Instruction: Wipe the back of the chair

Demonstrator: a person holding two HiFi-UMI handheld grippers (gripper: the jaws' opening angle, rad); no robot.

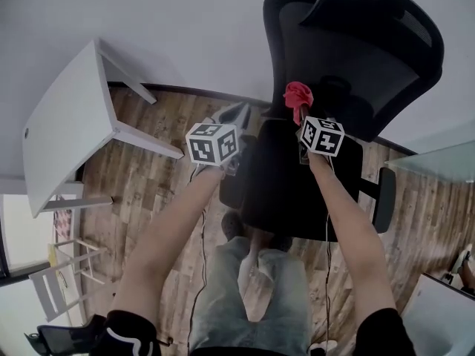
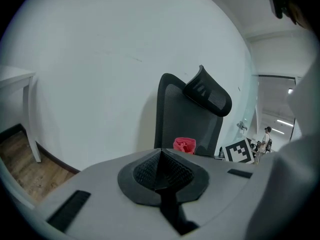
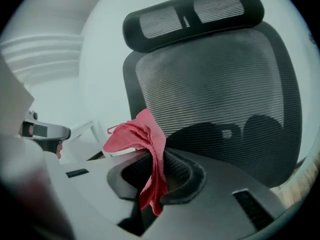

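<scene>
Front of chair [image 1: 349, 58], seat side: R gripper [image 3: 156, 163] over the seat [image 1: 289, 184], aimed at the mesh backrest [image 3: 215, 89], jaws clamped on a red cloth [image 3: 137, 134]. Cloth bunched above the pinch, short tail hanging below, near the backrest's lower part but judged not yet touching. L gripper [image 2: 161, 165] to the chair's left as seen from the head view, beside the seat's front corner, jaws pressed together w/ nothing between. Headrest [image 3: 195, 14] atop the backrest; armrest [image 1: 386, 199] on the chair's opposite side. Well left of the chair: white table [image 1: 63, 132] on wood floor [image 1: 156, 184]. Task status (est.): approach only, wiping not begun. Risks: (1) cloth dragged out of the pinch, cause: narrow grip vs. rough mesh under a hard stroke; (2) bare jaw tips scraping or snagging the mesh, cause: only a small bunch of cloth ahead of the tips; (3) chair rolling or swivelling away under the push, cause: probable castor base (not visible) and no bracing from L gripper; (4) patchy coverage, cause: small cloth vs. broad curved backrest, esp. toward the headrest and outer edges. Containers: none in view near the chair, hence no contents to report.
</scene>
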